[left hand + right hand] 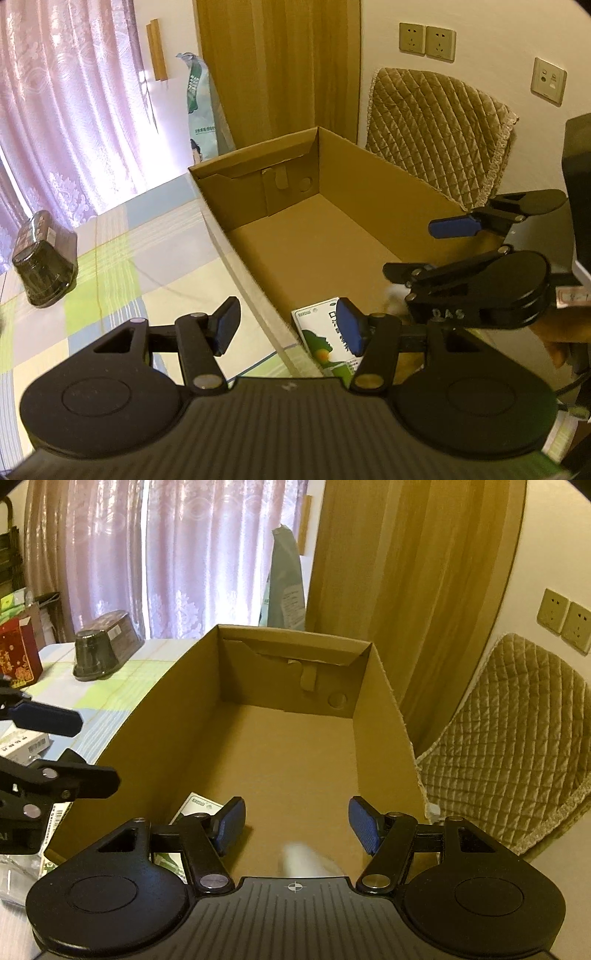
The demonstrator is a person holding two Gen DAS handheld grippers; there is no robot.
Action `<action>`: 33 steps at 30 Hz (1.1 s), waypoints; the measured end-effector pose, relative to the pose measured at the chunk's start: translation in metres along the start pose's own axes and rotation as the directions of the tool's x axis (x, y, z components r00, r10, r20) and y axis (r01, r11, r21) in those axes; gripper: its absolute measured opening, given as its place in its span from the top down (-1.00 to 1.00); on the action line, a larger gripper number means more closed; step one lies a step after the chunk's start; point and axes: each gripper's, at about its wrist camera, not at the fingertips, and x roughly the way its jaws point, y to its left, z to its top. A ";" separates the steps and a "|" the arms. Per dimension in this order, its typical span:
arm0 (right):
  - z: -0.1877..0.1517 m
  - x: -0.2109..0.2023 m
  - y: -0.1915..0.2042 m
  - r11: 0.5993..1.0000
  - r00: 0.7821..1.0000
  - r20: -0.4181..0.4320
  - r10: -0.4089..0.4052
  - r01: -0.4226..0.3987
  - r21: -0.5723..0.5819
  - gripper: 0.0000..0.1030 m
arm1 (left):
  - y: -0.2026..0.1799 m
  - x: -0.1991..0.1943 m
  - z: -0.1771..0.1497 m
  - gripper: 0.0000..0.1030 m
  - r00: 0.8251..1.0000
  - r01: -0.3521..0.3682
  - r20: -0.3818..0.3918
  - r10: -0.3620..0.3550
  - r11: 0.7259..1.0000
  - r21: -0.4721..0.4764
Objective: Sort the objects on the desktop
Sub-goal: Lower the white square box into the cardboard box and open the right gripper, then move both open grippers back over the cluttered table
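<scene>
- The cardboard box stands open-topped; most of its floor is bare, reachable from above.
- A green-and-white packet and a blurred white object occupy its near end.
- A quilted chair back crowds the right wall.

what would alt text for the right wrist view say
The open right gripper hovers over an open cardboard box holding a green and white packet and a blurred white object. Left of the box, a dark tub sits on the checked tablecloth.
</scene>
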 end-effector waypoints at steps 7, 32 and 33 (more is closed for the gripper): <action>-0.001 -0.017 0.000 1.000 0.999 0.031 -0.011 0.011 0.006 -0.26 | 0.005 -0.014 -0.010 -0.06 1.000 -0.009 -0.001 0.009 1.000 -0.028; -0.048 -0.153 0.052 0.993 0.994 0.112 0.015 -0.028 0.117 -0.85 | -0.002 -0.118 -0.078 -0.30 0.999 -0.042 -0.025 0.039 0.985 -0.165; -0.052 -0.157 0.057 0.992 0.994 0.109 0.023 -0.037 0.122 -0.85 | -0.001 -0.124 -0.083 -0.33 0.999 -0.050 -0.028 0.045 0.983 -0.174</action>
